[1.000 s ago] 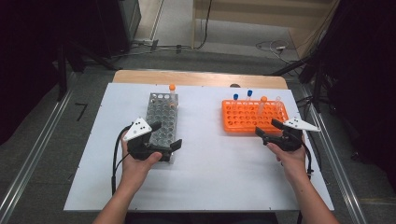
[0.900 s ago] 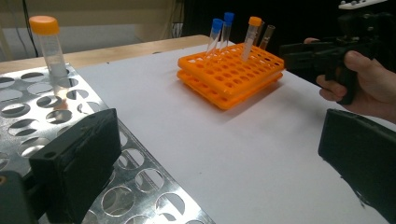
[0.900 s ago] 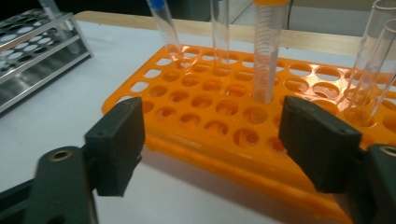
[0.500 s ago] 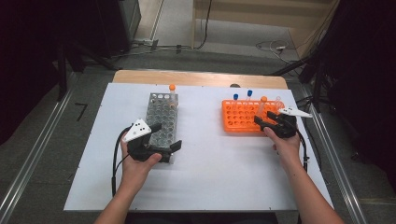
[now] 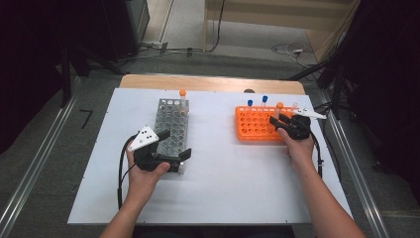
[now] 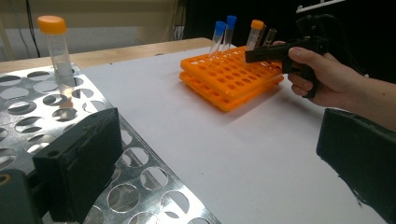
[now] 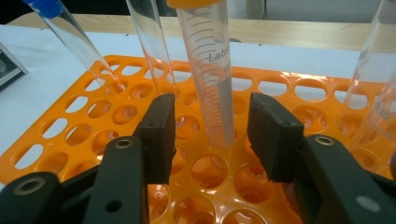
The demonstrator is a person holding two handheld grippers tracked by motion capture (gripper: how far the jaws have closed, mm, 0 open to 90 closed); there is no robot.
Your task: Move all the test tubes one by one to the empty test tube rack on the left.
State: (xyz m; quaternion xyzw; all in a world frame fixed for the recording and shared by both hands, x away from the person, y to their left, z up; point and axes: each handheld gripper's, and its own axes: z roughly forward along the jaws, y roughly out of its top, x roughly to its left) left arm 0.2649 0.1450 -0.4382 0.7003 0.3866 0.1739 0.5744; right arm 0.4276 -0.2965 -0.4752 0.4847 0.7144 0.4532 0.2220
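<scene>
An orange tube rack (image 5: 255, 124) lies at the right of the white board. In it stands a clear tube with an orange cap (image 5: 279, 108) (image 7: 210, 70). My right gripper (image 5: 278, 120) (image 7: 212, 105) reaches over the rack with one jaw on each side of this tube. The jaws have just been closing, and a gap still shows on both sides. Two blue-capped tubes (image 5: 250, 103) (image 6: 219, 35) lean at the rack's far side. My left gripper (image 5: 174, 144) (image 6: 219, 154) stands wide open at the near end of the metal rack (image 5: 171, 124), which holds one orange-capped tube (image 5: 183, 99) (image 6: 56, 42).
The white board (image 5: 223, 188) lies on a wooden table whose edge shows at the back. Another clear tube (image 7: 378, 70) stands close to the right jaw. Metal rails run along the floor on both sides.
My right gripper has moved left over the orange rack, and its jaws have narrowed around the orange-capped tube. The left hand has kept still.
</scene>
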